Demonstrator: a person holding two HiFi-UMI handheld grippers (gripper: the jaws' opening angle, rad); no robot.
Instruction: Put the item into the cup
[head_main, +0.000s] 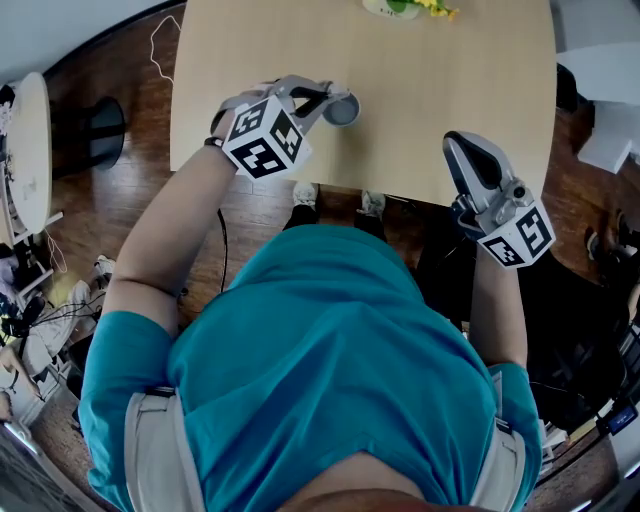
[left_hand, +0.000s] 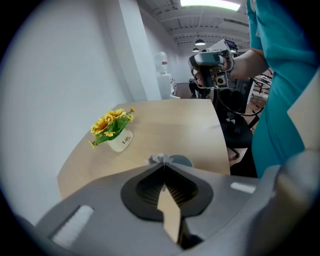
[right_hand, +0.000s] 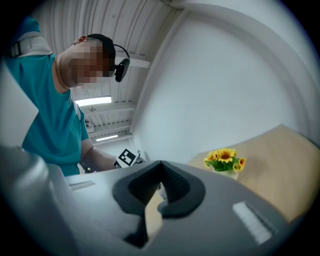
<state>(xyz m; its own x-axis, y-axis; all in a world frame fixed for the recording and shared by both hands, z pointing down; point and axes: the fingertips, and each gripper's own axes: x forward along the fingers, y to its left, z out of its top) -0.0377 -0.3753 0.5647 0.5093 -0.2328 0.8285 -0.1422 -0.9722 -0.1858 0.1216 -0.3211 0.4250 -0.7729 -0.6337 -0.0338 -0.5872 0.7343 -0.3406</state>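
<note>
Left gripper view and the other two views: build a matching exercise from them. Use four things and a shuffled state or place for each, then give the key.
Things
1. left gripper
2. right gripper
3. cup
4. flower pot

States or places
A. white, at the far side of the table
B. shut, nothing between its jaws
C. grey, on the table just past the left jaw tips
D. shut on a small crumpled white item

Pairs: 1-D, 2-B, 3-C, 4-A.

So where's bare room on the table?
The table is bare right of the cup, from the flower pot to the near edge. Crowded only around the cup, where the left gripper holds a crumpled item.
</note>
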